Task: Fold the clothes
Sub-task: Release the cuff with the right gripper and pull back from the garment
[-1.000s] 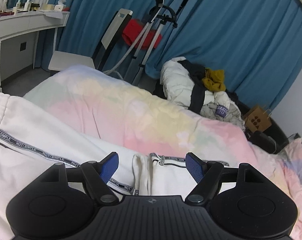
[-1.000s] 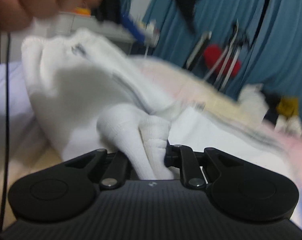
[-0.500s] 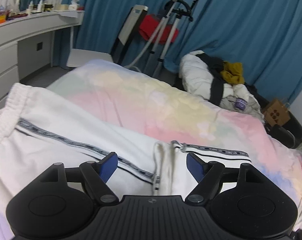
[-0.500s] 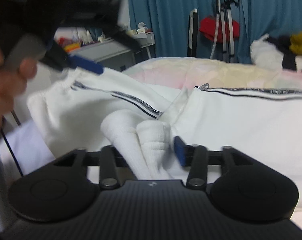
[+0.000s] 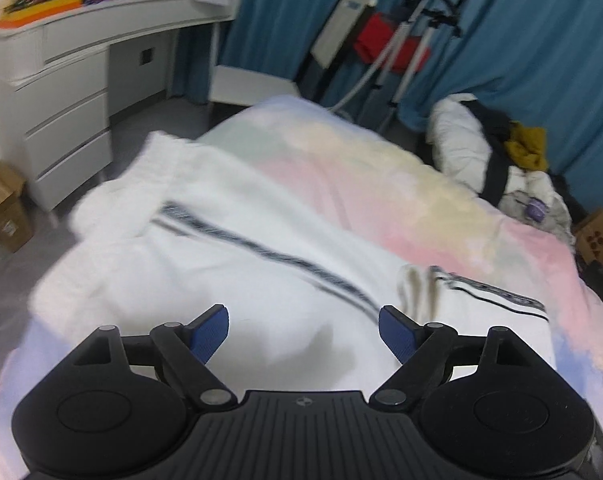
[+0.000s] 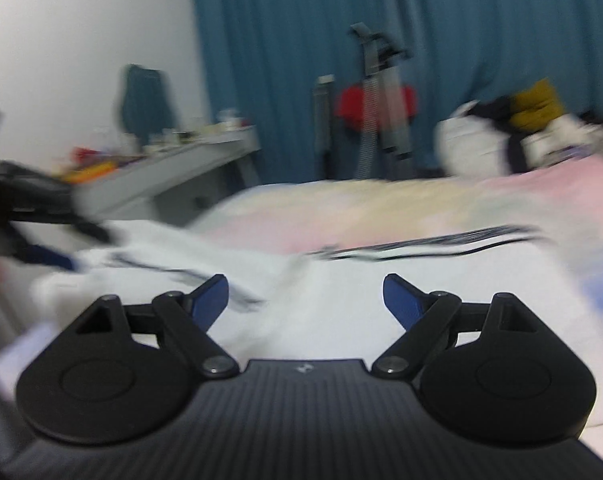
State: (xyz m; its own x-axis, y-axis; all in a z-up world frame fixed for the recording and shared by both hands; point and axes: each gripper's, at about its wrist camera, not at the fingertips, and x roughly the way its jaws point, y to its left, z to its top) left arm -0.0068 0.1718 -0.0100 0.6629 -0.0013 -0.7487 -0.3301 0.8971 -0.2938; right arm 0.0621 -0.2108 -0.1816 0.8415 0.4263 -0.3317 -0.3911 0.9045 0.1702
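Over soft white trousers (image 5: 261,248) with woven black stripe, both grippers (image 5: 303,330) (image 6: 305,298) opening wide, empty.

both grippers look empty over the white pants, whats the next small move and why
Probably lower the left hand-held gripper onto the white pants and pinch the fabric under its opening jaws. Nothing is between them, and the pants lie rumpled on the bed, not yet folded flat.

Opening right tool (image 6: 304,294), nothing gripped, above white trousers (image 6: 341,304).
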